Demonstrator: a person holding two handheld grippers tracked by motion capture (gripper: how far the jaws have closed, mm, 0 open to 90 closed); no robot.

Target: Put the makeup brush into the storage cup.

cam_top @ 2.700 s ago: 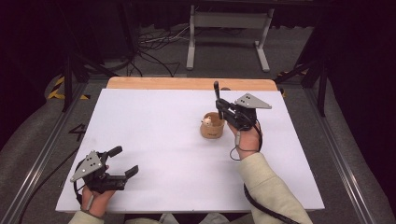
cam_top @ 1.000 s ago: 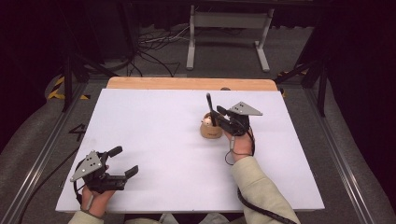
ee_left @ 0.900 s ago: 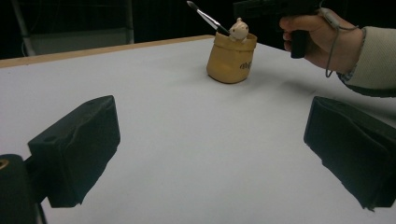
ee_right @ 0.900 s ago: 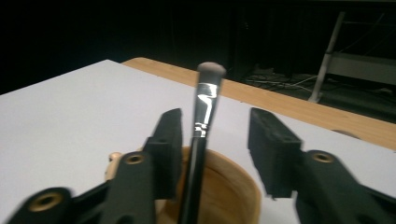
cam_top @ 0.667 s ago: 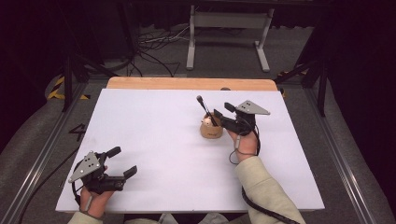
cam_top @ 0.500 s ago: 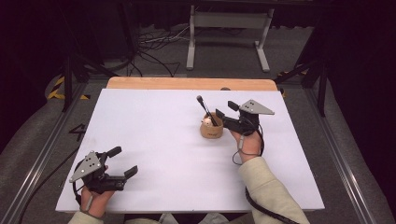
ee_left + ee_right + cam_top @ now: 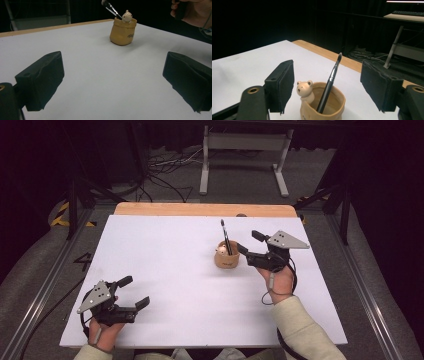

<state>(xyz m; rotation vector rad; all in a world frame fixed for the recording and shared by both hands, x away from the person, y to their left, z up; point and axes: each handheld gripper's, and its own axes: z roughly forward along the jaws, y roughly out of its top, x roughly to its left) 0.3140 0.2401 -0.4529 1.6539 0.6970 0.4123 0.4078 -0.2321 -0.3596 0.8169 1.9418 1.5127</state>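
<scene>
High view, brush (image 7: 225,238) leaning in bear pot (image 7: 226,258), right gripper (image 7: 248,247) wide open beside it, left gripper (image 7: 132,292) open, empty

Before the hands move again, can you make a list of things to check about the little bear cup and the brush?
1. Tan pottery cup with a small bear on its rim stands upright on the white table: ok.
2. Thin black brush rests inside the cup, leaning: ok.
3. Right gripper open, holding nothing: ok.
4. Its jaws stand either side of the cup, not touching the brush: ok.
5. Left gripper open, far from the cup: ok.
6. Anything else inside the cup: cannot tell.
</scene>
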